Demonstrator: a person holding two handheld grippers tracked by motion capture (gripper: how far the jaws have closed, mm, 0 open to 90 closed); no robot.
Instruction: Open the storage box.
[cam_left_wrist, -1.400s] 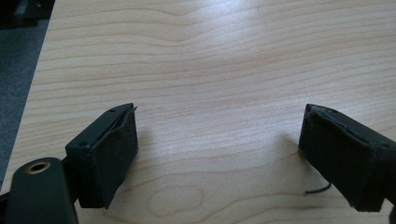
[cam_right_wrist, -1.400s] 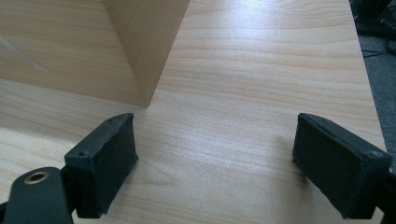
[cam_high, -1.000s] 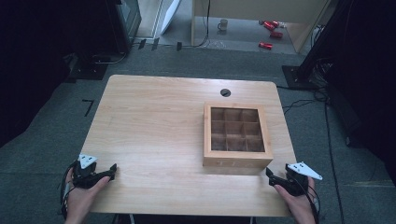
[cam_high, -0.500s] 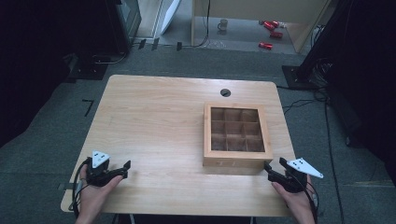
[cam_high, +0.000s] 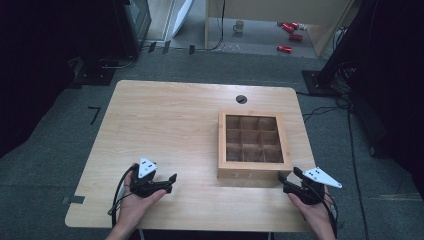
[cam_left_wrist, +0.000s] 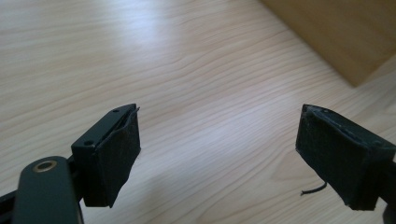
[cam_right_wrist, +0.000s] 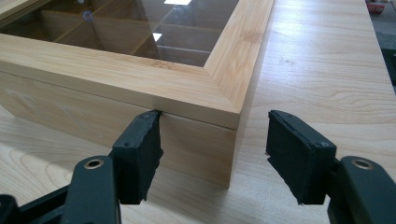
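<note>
A square wooden box (cam_high: 255, 167) with a glass lid over several compartments stands on the right half of the table (cam_high: 170, 115). My right gripper (cam_high: 287, 181) sits at the box's near right corner. In the right gripper view the gripper (cam_right_wrist: 215, 126) has that corner of the box (cam_right_wrist: 140, 74) between its jaws; the jaws have just been closing, and the pads do not press on the wood. My left gripper (cam_high: 170, 181) is left of the box near the front edge. It (cam_left_wrist: 219, 116) is open over bare wood, with the box corner (cam_left_wrist: 336, 37) farther off.
A round cable hole (cam_high: 241, 99) lies in the table behind the box. The table's front edge runs just under both hands. On the floor beyond are a mug (cam_high: 239, 25), red objects (cam_high: 289, 36) and dark equipment stands (cam_high: 102, 65).
The left hand has moved right and a little forward along the front of the table toward the box. The right gripper has stayed at the box corner and its jaws have narrowed.
</note>
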